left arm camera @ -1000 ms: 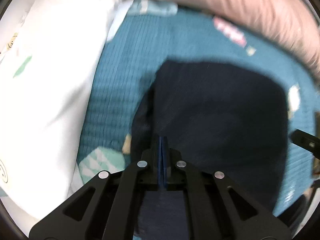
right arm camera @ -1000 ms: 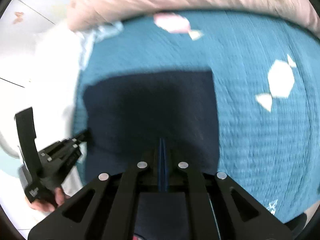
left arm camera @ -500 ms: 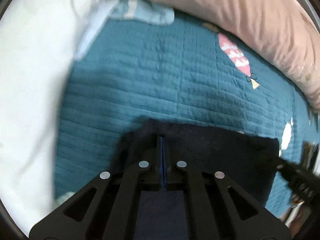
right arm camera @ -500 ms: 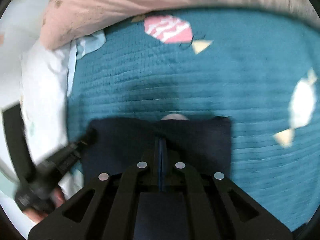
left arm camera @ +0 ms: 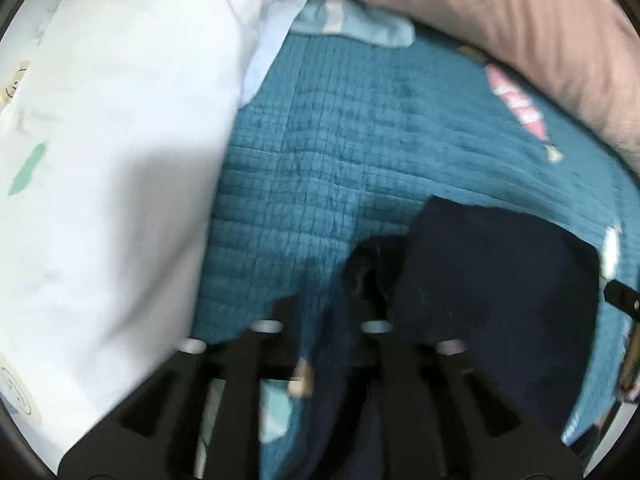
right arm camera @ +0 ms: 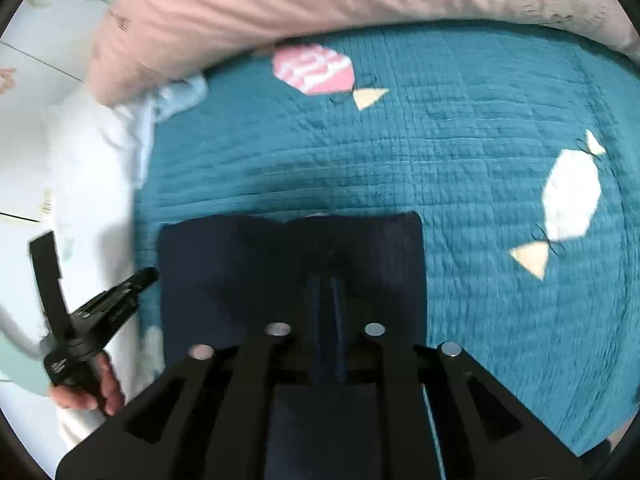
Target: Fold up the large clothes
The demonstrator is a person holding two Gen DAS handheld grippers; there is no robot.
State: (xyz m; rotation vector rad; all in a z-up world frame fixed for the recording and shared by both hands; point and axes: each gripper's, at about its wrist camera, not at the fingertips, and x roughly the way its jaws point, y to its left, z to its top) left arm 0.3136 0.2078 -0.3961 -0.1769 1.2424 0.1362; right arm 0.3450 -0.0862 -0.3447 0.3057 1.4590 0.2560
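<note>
The dark navy garment (right arm camera: 288, 272) lies folded into a flat rectangle on the teal quilted bedspread (right arm camera: 460, 152), directly ahead of and under the right gripper (right arm camera: 330, 292), whose jaws are pressed together on the cloth's near edge. From the left gripper (left arm camera: 324, 320) the same garment (left arm camera: 492, 292) sits ahead and to the right; this gripper's jaws stand apart, with bedspread and a dark fold of cloth showing between them, gripping nothing I can make out, though the view is blurred.

No containers are in either view.

Only the right wrist view shows the left gripper from outside (right arm camera: 100, 308), off to its left beside the garment's edge, with the person's left hand (right arm camera: 92, 388) around the handle, and white (right arm camera: 572, 196) and pink (right arm camera: 312, 68) candy motifs on the spread. Only the left wrist view shows the broad white pillow (left arm camera: 112, 152) to its left and a pale blue cloth (left arm camera: 356, 28) far ahead. Both show the pink pillow (right arm camera: 320, 4) beyond the garment.

No writing can be read
</note>
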